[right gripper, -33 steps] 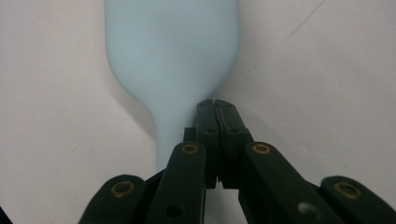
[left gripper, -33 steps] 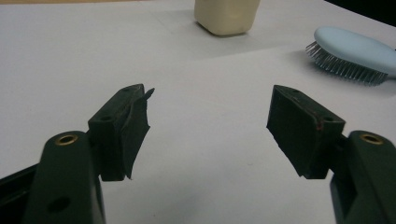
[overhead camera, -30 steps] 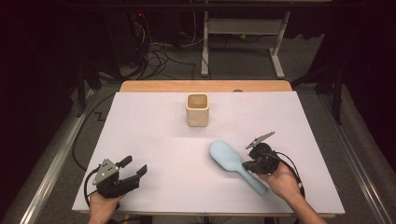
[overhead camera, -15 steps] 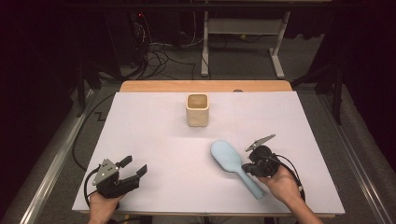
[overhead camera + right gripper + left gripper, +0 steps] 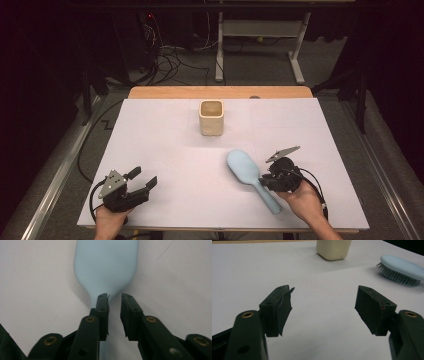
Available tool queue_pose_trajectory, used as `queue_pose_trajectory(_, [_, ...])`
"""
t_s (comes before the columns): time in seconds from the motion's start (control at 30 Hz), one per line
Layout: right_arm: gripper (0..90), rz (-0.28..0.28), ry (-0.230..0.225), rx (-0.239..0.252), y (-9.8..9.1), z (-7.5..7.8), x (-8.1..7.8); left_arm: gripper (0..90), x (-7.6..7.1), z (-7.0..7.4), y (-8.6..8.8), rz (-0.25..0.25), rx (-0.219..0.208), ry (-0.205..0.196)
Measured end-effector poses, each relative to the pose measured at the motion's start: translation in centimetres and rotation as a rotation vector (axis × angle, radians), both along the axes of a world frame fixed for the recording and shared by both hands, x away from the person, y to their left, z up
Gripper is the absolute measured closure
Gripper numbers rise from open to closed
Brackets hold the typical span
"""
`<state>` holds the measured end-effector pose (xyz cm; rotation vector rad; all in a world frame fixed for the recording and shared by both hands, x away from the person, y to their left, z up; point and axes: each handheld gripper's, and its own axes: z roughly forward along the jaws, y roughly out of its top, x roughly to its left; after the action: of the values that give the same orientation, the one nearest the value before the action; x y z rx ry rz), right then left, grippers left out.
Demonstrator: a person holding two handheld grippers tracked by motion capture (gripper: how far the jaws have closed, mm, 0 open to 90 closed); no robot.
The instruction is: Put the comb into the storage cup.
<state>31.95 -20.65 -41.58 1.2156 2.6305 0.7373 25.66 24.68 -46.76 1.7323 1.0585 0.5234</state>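
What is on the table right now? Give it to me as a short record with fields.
Surface: white table
Hairbrush: light blue hairbrush, bristles down, near right side
Container: cream cup, upright, toward far edge
Right gripper: right gripper astride the brush handle, jaws just opening, pads apart
Left gripper: left gripper open, nothing between the jaws
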Motion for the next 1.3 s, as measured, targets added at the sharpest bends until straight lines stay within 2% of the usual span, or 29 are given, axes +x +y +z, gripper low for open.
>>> queue_pose_trajectory(0.2, [66.6, 0.007, 0.004, 0.003, 0.7, 0.3, -0.6, 29.9, 0.0, 0.0, 0.0, 0.001, 0.002, -0.001])
queue_pose_trajectory(0.27, [60.2, 0.005, -0.004, -0.005, 1.2, 0.2, -0.8, 29.9, 0.0, 0.0, 0.0, 0.002, 0.002, -0.002])
queue_pose_trajectory(0.47, [55.0, 0.0, -0.003, -0.026, 1.9, -0.1, -0.9, 29.9, 0.0, 0.0, 0.0, 0.003, 0.002, -0.002])
queue_pose_trajectory(0.57, [53.3, -0.004, 0.026, -0.04, 2.3, -0.5, -0.8, 29.9, 0.0, 0.0, 0.0, 0.002, 0.001, -0.003])
queue_pose_trajectory(0.83, [50.6, -0.034, 0.039, -0.088, 2.7, -1.2, -0.6, 29.9, 0.0, 0.0, 0.0, 0.004, 0.001, -0.003])
queue_pose_trajectory(1.03, [50.6, -0.04, 0.059, -0.094, 3.0, -1.8, -0.4, 29.8, 0.0, 0.0, 0.1, 0.005, -0.002, -0.004])
queue_pose_trajectory(1.23, [53.8, -0.039, 0.066, -0.1, 3.4, -2.1, -0.2, 29.8, -0.1, 0.1, 0.1, 0.007, -0.003, -0.007])
queue_pose_trajectory(1.3, [58.3, -0.045, 0.068, -0.112, 3.5, -2.2, -0.1, 29.8, -0.1, 0.1, 0.1, 0.009, -0.005, -0.009])
